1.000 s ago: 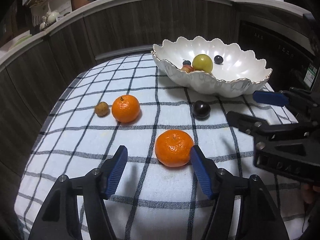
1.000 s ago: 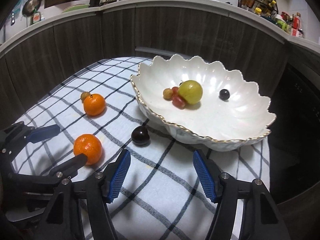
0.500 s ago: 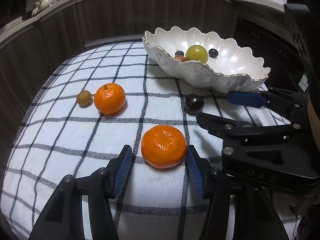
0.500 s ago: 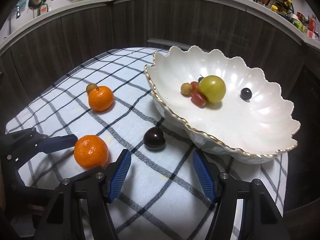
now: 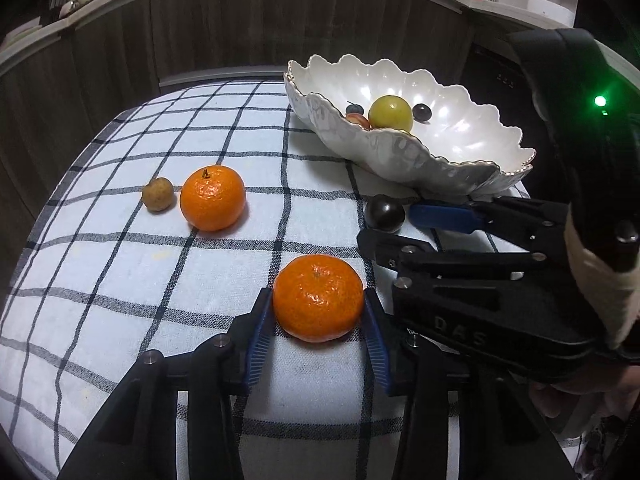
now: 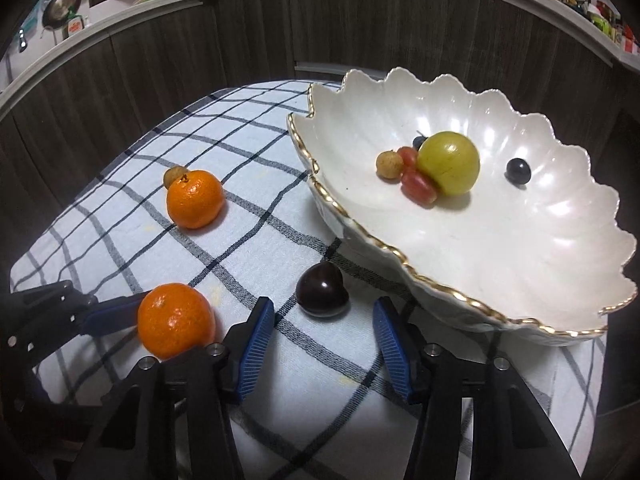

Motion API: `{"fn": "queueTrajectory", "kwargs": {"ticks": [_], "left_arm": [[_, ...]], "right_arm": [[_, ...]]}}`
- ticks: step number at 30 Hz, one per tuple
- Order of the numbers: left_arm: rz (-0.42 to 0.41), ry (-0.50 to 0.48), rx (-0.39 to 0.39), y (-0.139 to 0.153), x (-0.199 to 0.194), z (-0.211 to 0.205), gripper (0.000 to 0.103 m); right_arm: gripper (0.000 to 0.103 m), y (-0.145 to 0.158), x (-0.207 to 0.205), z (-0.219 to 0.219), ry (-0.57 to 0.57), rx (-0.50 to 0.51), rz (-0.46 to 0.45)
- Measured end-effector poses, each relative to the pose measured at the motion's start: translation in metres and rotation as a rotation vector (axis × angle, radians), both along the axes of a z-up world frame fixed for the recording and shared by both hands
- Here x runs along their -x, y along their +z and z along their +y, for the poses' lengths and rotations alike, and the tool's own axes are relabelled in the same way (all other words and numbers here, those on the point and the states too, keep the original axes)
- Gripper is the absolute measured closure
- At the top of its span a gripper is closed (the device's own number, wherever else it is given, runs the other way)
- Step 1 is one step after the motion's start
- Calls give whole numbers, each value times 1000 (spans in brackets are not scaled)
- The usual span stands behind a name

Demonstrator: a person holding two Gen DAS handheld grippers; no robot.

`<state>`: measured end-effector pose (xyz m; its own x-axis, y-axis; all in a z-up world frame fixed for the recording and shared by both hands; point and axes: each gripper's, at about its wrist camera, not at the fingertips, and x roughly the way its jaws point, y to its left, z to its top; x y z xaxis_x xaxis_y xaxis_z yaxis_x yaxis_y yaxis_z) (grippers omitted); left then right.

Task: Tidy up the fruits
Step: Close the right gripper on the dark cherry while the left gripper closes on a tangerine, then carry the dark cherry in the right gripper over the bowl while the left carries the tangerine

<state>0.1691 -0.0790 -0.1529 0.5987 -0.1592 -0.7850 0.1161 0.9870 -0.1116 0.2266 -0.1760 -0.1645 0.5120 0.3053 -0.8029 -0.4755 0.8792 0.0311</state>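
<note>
The near orange (image 5: 318, 298) lies on the checked cloth between the blue pads of my left gripper (image 5: 317, 312), whose jaws are closing and touch both its sides. A dark plum (image 6: 322, 294) sits just ahead of my right gripper (image 6: 323, 312). Its jaws are closing too, with the plum partly between the tips and untouched. In the left wrist view the right gripper (image 5: 400, 228) lies beside the plum (image 5: 386, 213). A second orange (image 5: 212, 198) and a small brown fruit (image 5: 158, 194) lie farther left. The white scalloped bowl (image 6: 360, 236) holds a yellow-green fruit (image 6: 449, 162), red grapes and dark berries.
The checked cloth (image 5: 120, 280) covers a small table that drops off at the left and the front. Dark wood cabinet fronts (image 6: 240, 32) curve behind it under a counter with kitchenware. The bowl's rim overhangs close to the right of the plum.
The left jaws have narrowed from wide apart to touching the near orange. The right gripper has moved in toward the dark plum and its jaws have narrowed.
</note>
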Motion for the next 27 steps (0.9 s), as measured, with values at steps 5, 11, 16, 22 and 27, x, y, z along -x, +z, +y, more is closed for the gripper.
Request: {"fn": "queueTrajectory", "kwargs": {"ticks": [5, 11, 16, 22, 27], "left_arm": [[1, 16, 8, 1, -1, 5, 61], [1, 30, 4, 1, -1, 8, 61], [2, 37, -1, 3, 0, 10, 61], [-19, 41, -4, 13, 5, 11, 61], [-47, 34, -3, 26, 12, 11, 61]], "right_arm": [[64, -4, -6, 5, -23, -1, 5], [74, -4, -8, 4, -44, 10, 0], [74, 2, 1, 1, -59, 6, -2], [74, 15, 18, -4, -87, -8, -13], [74, 29, 35, -9, -115, -19, -33]]}}
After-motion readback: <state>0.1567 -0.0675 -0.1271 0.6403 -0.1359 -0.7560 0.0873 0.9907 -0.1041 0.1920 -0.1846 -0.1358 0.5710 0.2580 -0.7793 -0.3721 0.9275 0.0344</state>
